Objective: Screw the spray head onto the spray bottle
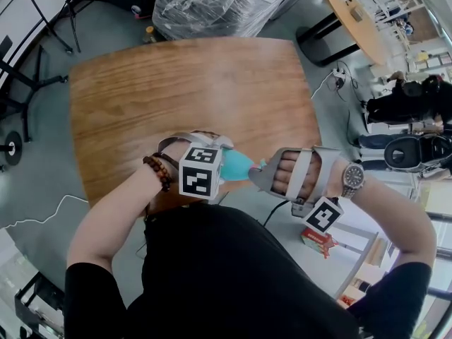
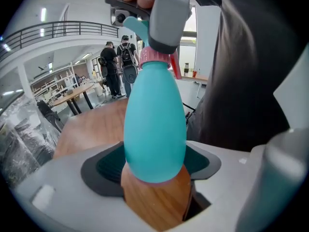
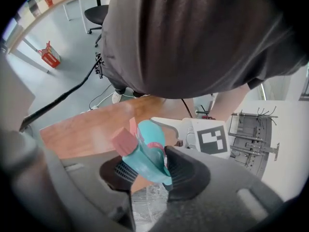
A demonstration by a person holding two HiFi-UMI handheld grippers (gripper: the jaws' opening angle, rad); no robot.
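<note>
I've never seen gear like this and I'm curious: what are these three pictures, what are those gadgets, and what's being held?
No robot here: a person holds a two-jaw gripper in each hand. One picture comes from a head camera looking down at a wooden table; the others come from cameras riding on each gripper. The left gripper grips a teal spray bottle above the table. The right gripper is closing its jaws on the spray head at the bottle's neck.
</note>
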